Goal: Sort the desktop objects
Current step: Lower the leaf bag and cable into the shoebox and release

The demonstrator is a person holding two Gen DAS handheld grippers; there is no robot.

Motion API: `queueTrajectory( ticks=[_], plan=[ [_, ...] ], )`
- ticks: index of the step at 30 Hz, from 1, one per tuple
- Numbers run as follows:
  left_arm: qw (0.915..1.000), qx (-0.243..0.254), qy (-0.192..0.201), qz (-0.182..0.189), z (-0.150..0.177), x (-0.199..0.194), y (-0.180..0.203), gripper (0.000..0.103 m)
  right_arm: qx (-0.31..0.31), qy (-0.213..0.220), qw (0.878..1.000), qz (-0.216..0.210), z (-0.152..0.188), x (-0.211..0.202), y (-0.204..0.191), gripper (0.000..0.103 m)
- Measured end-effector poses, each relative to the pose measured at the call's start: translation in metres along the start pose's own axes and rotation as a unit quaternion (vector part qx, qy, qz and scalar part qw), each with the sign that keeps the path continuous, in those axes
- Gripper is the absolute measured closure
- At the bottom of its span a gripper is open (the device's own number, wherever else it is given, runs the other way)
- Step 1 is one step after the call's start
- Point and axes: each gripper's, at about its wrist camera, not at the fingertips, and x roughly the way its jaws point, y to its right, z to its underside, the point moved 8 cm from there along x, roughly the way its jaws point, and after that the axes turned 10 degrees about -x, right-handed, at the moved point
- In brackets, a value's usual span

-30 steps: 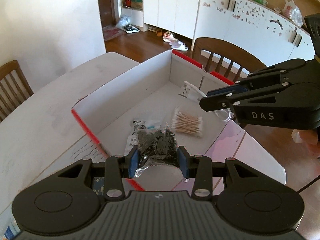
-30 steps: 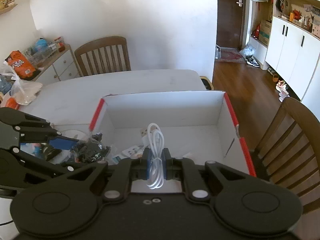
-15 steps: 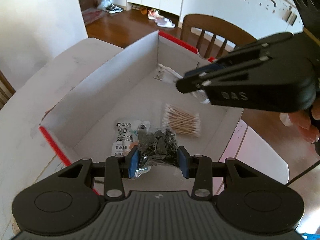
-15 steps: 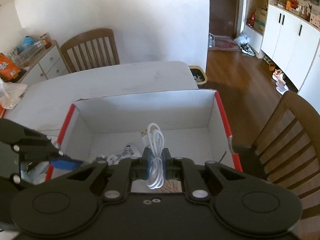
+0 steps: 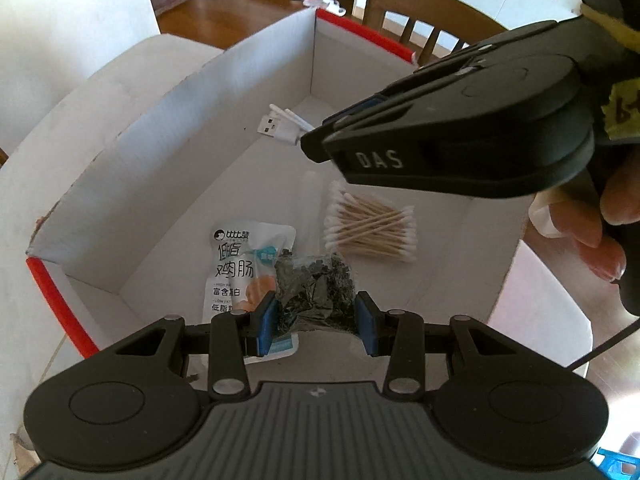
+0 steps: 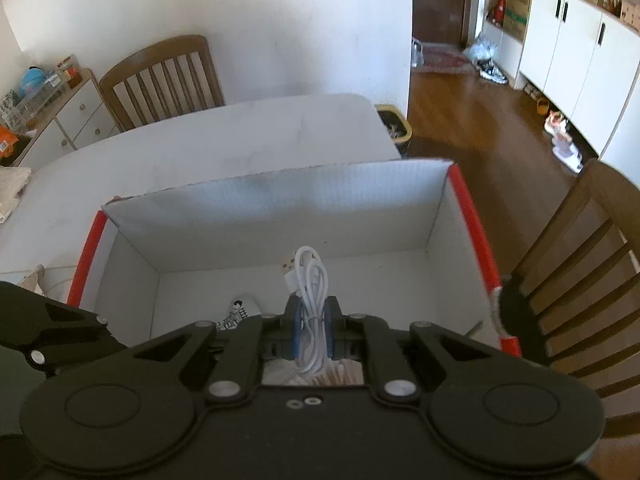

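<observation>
Hovering lower over the box [image 5: 192, 128] than before, the left gripper [image 5: 316, 320] clamps the dark packet [image 5: 316, 288] while the right gripper [image 6: 311, 320] pinches the white cable [image 6: 310, 280].

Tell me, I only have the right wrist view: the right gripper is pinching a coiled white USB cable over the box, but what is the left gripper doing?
Observer: The left gripper is shut on a clear bag of dark bits, held above the near end of the white box.
Operator: What already lies in the box? I see only a scrap of printed packet.
Observer: That is a white snack packet with printed characters, flat on the floor.
Operator: Anything else?
Observer: A bundle of cotton swabs lies beside it, below the right gripper.
Operator: Is the USB cable touching the floor?
Observer: Cannot tell; its plug juts past the fingertips.
</observation>
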Motion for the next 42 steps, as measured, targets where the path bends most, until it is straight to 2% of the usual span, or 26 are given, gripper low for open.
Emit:
queueTrajectory(
  ticks=[6, 15, 24, 29, 33, 35, 38, 42],
  plan=[
    [0.9995, -0.021, -0.023, 0.0, -0.002, 0.015, -0.008, 0.063, 0.052, -0.03, 0.998, -0.008, 0.002, 0.02, 0.004, 0.092],
    [0.999, -0.018, -0.04, 0.008, 0.004, 0.026, -0.007, 0.063, 0.061, -0.077, 0.995, 0.0, 0.015, 0.044, 0.0, 0.092],
    [0.9977, -0.03, -0.057, 0.022, 0.009, 0.032, -0.01, 0.063, 0.083, -0.103, 0.991, 0.002, 0.024, 0.049, -0.004, 0.092],
    [0.9973, -0.037, -0.059, 0.023, 0.009, 0.032, -0.012, 0.063, 0.09, -0.106, 0.99, 0.002, 0.025, 0.047, -0.006, 0.091],
    [0.9977, -0.037, -0.054, 0.018, 0.009, 0.029, -0.013, 0.063, 0.091, -0.107, 0.99, 0.001, 0.026, 0.045, -0.006, 0.082],
    [0.9978, -0.039, -0.05, 0.018, 0.009, 0.027, -0.013, 0.062, 0.092, -0.105, 0.99, 0.0, 0.027, 0.042, -0.007, 0.081],
    [0.9974, -0.049, -0.046, 0.028, 0.008, 0.022, -0.015, 0.054, 0.098, -0.1, 0.99, 0.005, 0.019, 0.042, -0.001, 0.08],
    [0.9977, -0.051, -0.039, 0.024, 0.008, 0.017, -0.016, 0.052, 0.105, -0.094, 0.99, 0.008, 0.016, 0.036, 0.002, 0.078]
  ],
)
